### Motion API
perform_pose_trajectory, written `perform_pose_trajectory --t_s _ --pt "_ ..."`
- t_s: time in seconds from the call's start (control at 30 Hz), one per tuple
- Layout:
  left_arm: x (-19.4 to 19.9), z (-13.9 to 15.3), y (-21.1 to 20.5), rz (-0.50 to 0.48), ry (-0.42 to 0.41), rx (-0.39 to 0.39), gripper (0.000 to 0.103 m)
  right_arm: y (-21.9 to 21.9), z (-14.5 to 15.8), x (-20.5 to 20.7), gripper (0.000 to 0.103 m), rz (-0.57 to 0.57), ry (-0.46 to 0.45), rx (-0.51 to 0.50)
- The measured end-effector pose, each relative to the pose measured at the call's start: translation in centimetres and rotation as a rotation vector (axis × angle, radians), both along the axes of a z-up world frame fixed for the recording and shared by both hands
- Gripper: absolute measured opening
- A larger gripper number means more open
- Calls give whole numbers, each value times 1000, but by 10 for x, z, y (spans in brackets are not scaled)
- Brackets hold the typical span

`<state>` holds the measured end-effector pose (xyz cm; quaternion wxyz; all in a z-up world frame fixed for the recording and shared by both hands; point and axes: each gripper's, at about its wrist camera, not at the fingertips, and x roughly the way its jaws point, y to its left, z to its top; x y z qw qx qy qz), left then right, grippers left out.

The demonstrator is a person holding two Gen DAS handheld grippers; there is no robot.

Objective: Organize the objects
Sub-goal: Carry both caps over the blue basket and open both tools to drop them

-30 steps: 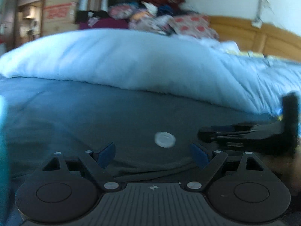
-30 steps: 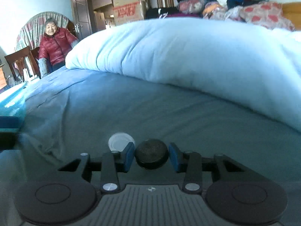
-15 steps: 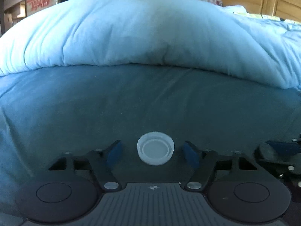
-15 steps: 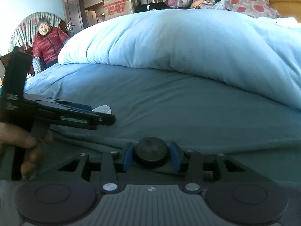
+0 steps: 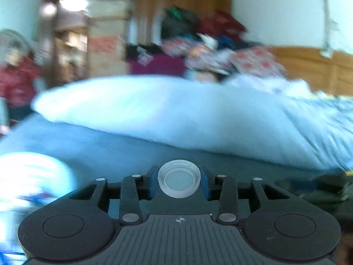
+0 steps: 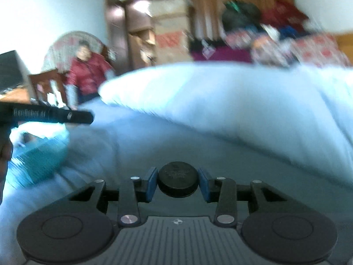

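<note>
Bedroom, blue duvet [image 5: 167, 114] bunching behind. Left gripper [image 5: 179, 180] closing on light, rigid white cap [image 5: 179, 178] by rim; right gripper [image 6: 177, 180] pinching black cap [image 6: 177, 178] likewise, both looking slippery.

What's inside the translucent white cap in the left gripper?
The translucent white plastic cap faces its open side to the camera: ridged inner wall, bare flat bottom, nothing inside. Its outer top is hidden.
</note>
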<state>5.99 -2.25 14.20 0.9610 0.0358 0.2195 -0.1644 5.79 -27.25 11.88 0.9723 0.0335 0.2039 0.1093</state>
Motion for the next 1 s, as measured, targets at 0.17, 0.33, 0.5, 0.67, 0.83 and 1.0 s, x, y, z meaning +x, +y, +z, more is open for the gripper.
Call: perform_pose_trajectory --t_s 0.17,0.33,0.5,0.67,0.83,1.0 --pt "-19 48 98 220 -18 -22 40 74 81 10 43 171 -77 17" --pt "-22 83 180 374 -18 -6 40 146 140 36 43 311 -45 54" --pt "-5 92 238 460 50 17 40 220 183 62 43 410 4 25" --pt "10 84 277 503 135 -2 40 286 200 96 43 487 98 20" --pt "13 71 297 511 174 -1 40 338 198 120 43 516 188 10" --pt "17 61 301 512 195 2 40 366 183 133 43 535 239 2"
